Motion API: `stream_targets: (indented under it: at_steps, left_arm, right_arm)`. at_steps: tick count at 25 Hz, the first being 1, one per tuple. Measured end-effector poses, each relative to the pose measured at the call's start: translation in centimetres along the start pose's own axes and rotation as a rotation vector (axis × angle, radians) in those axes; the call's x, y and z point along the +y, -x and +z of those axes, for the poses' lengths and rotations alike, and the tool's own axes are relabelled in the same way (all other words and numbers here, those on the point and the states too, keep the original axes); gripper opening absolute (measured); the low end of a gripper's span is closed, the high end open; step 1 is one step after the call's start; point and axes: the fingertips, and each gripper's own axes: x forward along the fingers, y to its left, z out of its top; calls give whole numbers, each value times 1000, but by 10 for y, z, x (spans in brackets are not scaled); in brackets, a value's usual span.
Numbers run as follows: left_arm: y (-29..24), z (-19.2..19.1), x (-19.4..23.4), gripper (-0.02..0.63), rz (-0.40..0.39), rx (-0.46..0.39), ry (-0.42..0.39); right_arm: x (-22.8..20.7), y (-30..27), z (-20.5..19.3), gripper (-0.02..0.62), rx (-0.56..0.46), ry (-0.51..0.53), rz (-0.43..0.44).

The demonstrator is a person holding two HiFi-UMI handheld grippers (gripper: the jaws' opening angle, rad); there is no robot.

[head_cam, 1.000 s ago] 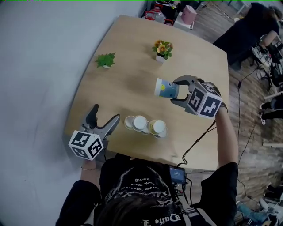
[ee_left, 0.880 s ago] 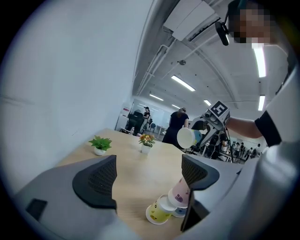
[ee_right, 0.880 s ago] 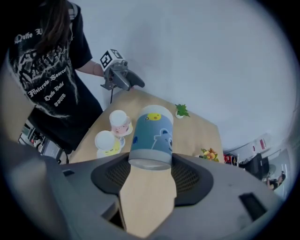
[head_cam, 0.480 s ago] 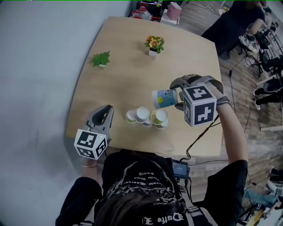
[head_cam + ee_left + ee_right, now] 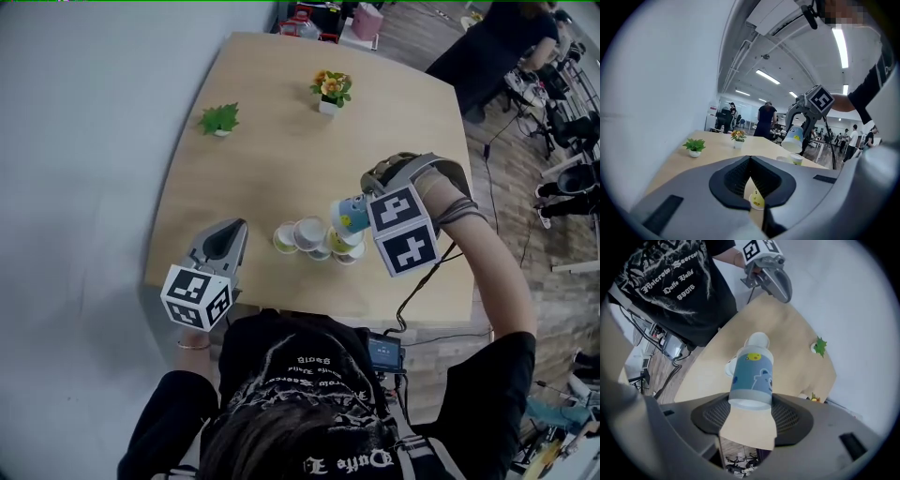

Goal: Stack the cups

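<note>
Several paper cups (image 5: 307, 234) stand in a cluster near the front edge of the wooden table (image 5: 281, 159). My right gripper (image 5: 364, 208) is shut on a blue cup (image 5: 351, 214) with a cartoon print and holds it, tilted steeply down, just over the right end of the cluster. In the right gripper view the blue cup (image 5: 752, 373) sits between the pads, above a white cup (image 5: 757, 340). My left gripper (image 5: 234, 231) rests at the table's left front; its jaws have just been closing and are shut, with nothing between them. One cup (image 5: 756, 199) shows beyond them.
A small green plant (image 5: 218, 119) and a flower pot (image 5: 329, 91) stand on the far half of the table. A cable (image 5: 417, 291) hangs off the table's right front edge. People and desks (image 5: 511, 47) are beyond the table's far right corner.
My right gripper carried the blue cup toward me, over the cup cluster, and tipped it downward. The left jaws went from wide open to shut.
</note>
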Motion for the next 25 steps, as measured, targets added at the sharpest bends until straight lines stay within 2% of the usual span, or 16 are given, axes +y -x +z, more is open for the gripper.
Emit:
stream_targets:
  at_steps: [8,15,25]
  left_arm:
    - [11,-10,14,5,19,9,53]
    - [13,-12,20,5,25,9,50]
    - [17,-15,32,5,29,0,75]
  right_arm:
    - [-3,-1,16,279,34,43,41]
    - [0,-2,10,281,156,104,79]
    - [3,4,22,285,148,72,128]
